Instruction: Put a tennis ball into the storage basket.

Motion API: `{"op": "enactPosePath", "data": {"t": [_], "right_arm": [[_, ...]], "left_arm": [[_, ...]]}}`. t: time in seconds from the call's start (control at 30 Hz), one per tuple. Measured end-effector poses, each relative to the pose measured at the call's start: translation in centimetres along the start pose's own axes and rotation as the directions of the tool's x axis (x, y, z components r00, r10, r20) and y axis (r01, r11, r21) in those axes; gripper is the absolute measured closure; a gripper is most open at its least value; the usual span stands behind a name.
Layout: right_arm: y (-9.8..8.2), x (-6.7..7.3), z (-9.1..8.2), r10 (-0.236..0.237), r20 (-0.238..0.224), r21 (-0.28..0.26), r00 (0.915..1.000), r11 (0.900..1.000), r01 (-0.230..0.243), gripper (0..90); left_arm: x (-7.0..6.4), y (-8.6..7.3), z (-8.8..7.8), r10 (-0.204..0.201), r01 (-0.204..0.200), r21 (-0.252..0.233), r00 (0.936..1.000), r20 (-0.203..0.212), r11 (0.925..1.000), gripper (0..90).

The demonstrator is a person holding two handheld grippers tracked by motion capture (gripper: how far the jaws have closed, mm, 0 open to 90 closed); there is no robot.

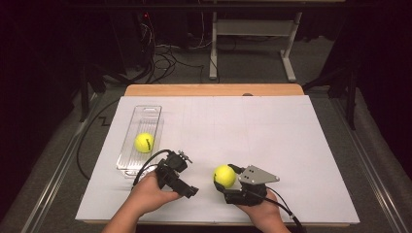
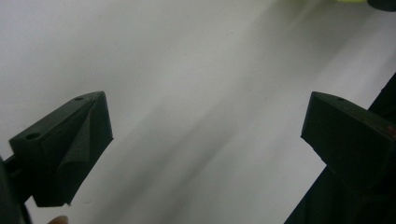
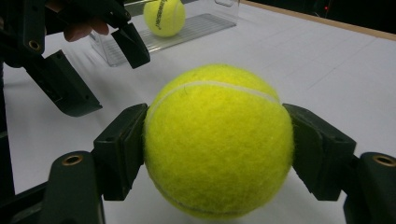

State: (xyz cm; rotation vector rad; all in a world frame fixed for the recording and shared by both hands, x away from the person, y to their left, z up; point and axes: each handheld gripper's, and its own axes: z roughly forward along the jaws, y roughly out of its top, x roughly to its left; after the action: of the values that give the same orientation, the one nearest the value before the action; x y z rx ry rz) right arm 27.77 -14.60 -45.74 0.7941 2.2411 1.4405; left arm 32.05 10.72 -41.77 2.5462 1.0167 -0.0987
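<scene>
The fuzzy yellow-green tennis ball (image 3: 218, 140) sits at the centre of the right gripper view, pinched between the black pads of the right hand-held gripper (image 3: 217, 151), one pad on each flank at about its widest girth. In the high view this ball (image 1: 224, 175) is at lower centre, just over the white desk (image 1: 272, 126); whether it rests on the surface or is lifted clear I cannot tell.

The left hand-held gripper (image 2: 205, 126) has its jaws spread wide with nothing but bare white desk between them; in the high view it (image 1: 176, 174) lies at lower left, near the held ball.

A second fuzzy yellow tennis ball (image 1: 144, 142) lies in the long clear plastic tray (image 1: 147, 112) at centre left of the high view.

The step looks like carrying the held ball to that tray. To do it well, keep the pinch steady across the ball's middle, lift enough to clear the tray's wall, pass behind the idle gripper rather than over it, and set the ball in the free part of the tray, apart from the one already there, before letting go.
</scene>
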Motion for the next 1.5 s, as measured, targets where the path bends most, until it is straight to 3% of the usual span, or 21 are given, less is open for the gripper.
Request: {"op": "enactPosePath", "data": {"t": [0.1,0.3,0.4,0.7,1.0,1.07,1.5], "right_arm": [[0.5,-0.3,0.0,-0.014,0.004,0.004,0.9999,1.0,0.014,27.5],[1.1,-1.2,0.4,-0.015,0.011,-0.005,0.9998,1.0,0.015,27.5],[1.0,-1.2,0.7,-0.021,0.009,0.001,0.9997,1.0,0.021,27.5],[0.8,-0.7,1.0,-0.021,0.007,-0.006,0.9998,1.0,0.021,27.4],[0.5,-0.4,1.0,-0.03,0.006,-0.001,0.9995,1.0,0.03,27.4],[0.5,-0.3,1.0,-0.03,0.003,0.002,0.9996,1.0,0.03,27.4],[0.3,0.0,1.1,-0.02,-0.024,-0.013,0.9995,1.0,0.02,27.4]], "left_arm": [[0.0,0.1,-0.4,-0.021,0.021,-0.015,0.9998,-0.005,0.9997,2.8],[-0.6,0.8,-1.3,-0.021,0.021,-0.004,0.9994,-0.026,0.9998,2.8],[-0.8,1.2,-1.7,-0.02,0.02,0.0,0.9998,-0.008,0.9998,2.8],[-1.4,2.5,-2.5,-0.002,0.002,0.033,1.0,0.003,0.9995,2.8],[-1.2,3.2,-3.2,-0.039,0.039,0.043,0.9992,0.008,0.9983,2.7],[-1.4,3.4,-3.3,-0.029,0.029,0.049,0.9996,-0.006,0.9984,2.6],[-2.4,5.2,-3.5,-0.017,0.015,0.064,0.9997,0.02,0.9979,2.5]]}}
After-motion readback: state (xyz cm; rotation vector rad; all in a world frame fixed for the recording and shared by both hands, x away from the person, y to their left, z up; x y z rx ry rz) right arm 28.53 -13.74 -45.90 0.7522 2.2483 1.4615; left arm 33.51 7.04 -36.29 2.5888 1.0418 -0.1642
